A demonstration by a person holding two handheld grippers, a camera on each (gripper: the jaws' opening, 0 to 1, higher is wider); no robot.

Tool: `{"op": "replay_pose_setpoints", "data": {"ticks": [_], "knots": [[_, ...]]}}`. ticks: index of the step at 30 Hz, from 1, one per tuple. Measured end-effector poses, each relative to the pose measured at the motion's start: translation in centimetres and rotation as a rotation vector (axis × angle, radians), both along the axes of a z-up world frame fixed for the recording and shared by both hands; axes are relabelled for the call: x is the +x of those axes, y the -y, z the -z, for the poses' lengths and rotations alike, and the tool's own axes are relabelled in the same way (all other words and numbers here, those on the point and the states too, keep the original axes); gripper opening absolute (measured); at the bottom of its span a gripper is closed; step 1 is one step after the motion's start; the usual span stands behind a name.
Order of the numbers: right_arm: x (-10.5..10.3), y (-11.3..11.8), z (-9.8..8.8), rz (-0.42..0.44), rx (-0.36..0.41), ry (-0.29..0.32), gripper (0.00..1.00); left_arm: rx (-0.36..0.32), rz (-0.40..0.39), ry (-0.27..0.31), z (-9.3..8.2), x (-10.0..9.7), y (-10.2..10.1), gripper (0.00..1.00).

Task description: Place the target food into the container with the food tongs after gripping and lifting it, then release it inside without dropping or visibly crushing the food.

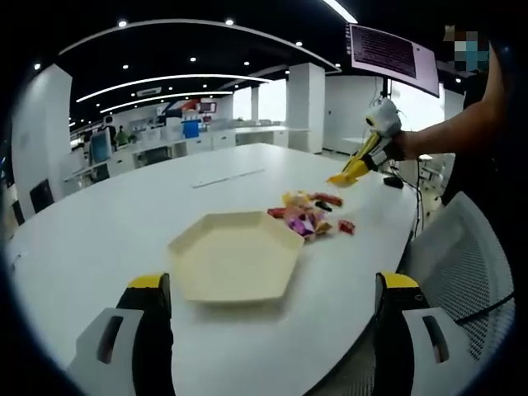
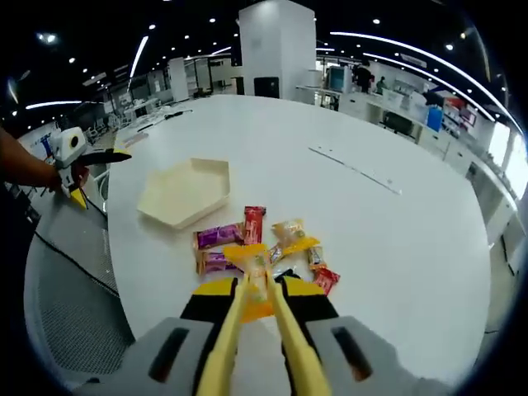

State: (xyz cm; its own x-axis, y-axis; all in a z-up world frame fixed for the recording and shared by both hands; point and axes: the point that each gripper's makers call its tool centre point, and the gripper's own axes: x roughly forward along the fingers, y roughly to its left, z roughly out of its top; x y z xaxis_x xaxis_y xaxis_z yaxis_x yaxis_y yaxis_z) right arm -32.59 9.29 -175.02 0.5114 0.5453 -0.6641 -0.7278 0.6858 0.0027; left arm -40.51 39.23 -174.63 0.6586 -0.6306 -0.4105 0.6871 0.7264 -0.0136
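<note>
A cream hexagonal tray lies on the white table. Beside it is a pile of wrapped snacks. My right gripper is shut on yellow food tongs. The tong tips are pinched on a yellow packet at the near edge of the pile; whether it is off the table I cannot tell. In the left gripper view the right gripper and its tongs hang just past the pile. My left gripper stands wide open at the table edge in front of the tray, holding nothing.
The table is large, white and rounded. A mesh chair stands at its edge near the person's arm. A small dark object lies by the far edge. Desks and pillars stand in the background.
</note>
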Motion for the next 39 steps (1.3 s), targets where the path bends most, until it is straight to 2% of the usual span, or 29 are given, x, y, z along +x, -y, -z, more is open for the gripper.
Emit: {"op": "replay_pose_setpoints", "data": {"ticks": [3,9,14,24,30,39], "knots": [[0.3,-0.8,-0.6,-0.01,0.0,0.01,0.19,0.022,-0.007,0.001,0.3,0.1,-0.3,1.0],[1.1,-2.7,-1.8,-0.025,0.008,0.04,0.19,-0.005,-0.006,0.006,-0.1,0.1,-0.1,1.0],[1.6,-4.7,-2.9,-0.047,0.006,0.053,0.19,0.007,-0.005,0.006,0.0,0.1,-0.1,1.0],[2.8,-11.2,-5.2,-0.146,0.003,0.092,0.19,0.024,0.036,0.003,0.3,-0.5,0.5,1.0],[3.0,-15.4,-5.6,-0.235,-0.011,0.098,0.19,0.025,0.029,0.006,0.2,-0.4,0.4,1.0],[3.9,-19.6,-6.2,-0.313,-0.024,0.105,0.19,0.031,0.021,-0.004,0.5,-0.2,0.3,1.0]]}}
